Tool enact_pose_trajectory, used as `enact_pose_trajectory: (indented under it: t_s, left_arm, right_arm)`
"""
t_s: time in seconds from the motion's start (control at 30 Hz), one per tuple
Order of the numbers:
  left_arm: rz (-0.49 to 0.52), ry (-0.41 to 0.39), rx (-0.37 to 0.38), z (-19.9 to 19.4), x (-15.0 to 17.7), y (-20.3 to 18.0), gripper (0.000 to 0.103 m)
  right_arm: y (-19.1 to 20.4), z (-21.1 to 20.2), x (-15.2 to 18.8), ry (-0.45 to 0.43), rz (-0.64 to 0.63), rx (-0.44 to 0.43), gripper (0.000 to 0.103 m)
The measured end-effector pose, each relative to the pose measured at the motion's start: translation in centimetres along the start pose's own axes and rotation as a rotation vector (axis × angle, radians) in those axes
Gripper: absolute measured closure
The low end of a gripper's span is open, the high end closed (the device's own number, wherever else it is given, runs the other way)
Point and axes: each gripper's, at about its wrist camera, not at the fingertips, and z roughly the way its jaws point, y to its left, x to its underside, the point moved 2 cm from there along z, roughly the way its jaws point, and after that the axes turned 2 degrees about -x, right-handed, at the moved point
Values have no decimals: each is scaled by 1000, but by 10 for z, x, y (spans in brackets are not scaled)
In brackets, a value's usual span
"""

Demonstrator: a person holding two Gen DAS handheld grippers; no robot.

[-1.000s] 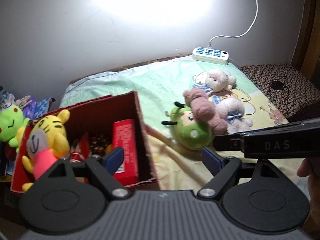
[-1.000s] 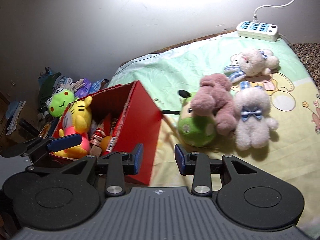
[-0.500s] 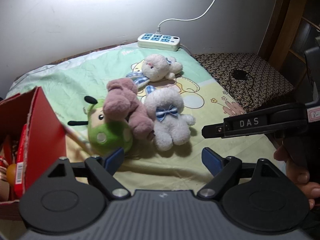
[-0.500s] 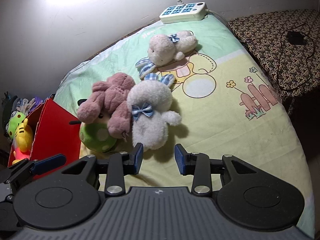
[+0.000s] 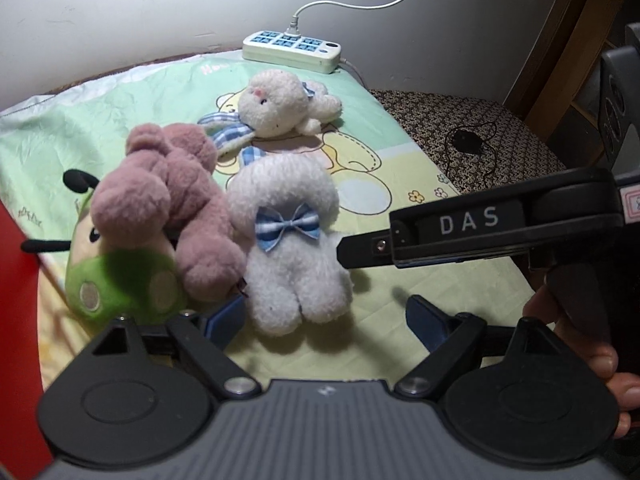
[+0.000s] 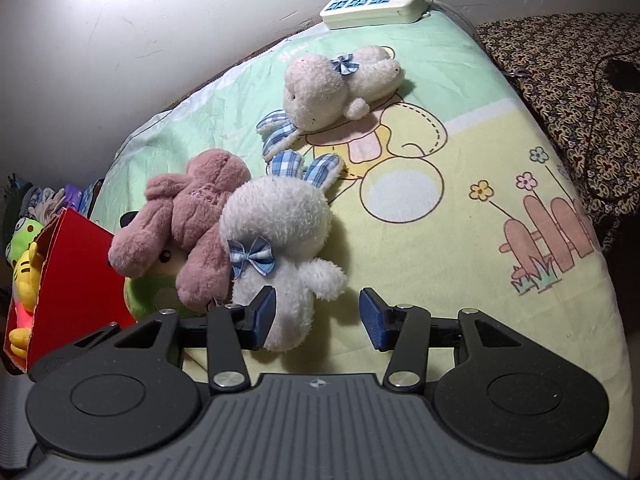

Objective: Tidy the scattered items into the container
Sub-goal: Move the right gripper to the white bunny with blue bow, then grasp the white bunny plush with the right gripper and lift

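Note:
Several plush toys lie on the bed sheet (image 6: 460,152). A white rabbit with a blue bow (image 6: 280,256) (image 5: 288,240) lies nearest, its legs between my right gripper's (image 6: 316,314) open jaws. A pink plush (image 6: 192,220) (image 5: 172,204) lies across a green bug plush (image 5: 120,280) (image 6: 144,300) to its left. A second cream rabbit (image 6: 336,88) (image 5: 280,104) lies farther back. My left gripper (image 5: 324,320) is open and empty just before the white rabbit. The red box (image 6: 76,276) (image 5: 16,320) stands at the left with a yellow tiger plush (image 6: 26,280) inside.
A white power strip (image 6: 376,0) (image 5: 292,50) with its cord lies at the bed's far edge by the wall. A patterned brown surface (image 6: 568,72) with a black cable lies to the right. More toys (image 6: 24,236) sit behind the box. My right gripper's body (image 5: 500,220) crosses the left wrist view.
Both grippers have swung right from the red box towards the plush toys and come closer. My right gripper has opened wider, now astride the white rabbit's legs.

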Motion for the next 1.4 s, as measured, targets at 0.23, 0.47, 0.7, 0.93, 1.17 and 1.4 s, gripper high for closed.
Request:
enact_pose_trajectory:
  t_s: [0.23, 0.47, 0.7, 0.93, 1.17, 1.4]
  left_arm:
    - [-95, 23, 29, 19, -5, 17, 15]
    - [-73, 29, 14, 28, -9, 15, 15]
    - [-59, 38, 33, 27, -9, 17, 15]
    - [-38, 56, 56, 24, -4, 13, 17]
    - [-2, 71, 130, 8, 11, 2, 18]
    - [18, 81, 164, 11, 16, -10, 19]
  right_arm:
    - [3, 22, -9, 51, -28, -24, 49]
    - [0, 35, -19, 69, -6, -59, 42]
    - [-2, 34, -21, 100, 6, -158, 74]
    - [-4, 22, -14, 110, 9, -172, 81]
    - [-12, 0, 6, 144, 9, -164, 82]
    - [-30, -16, 27, 151, 49, -112, 68]
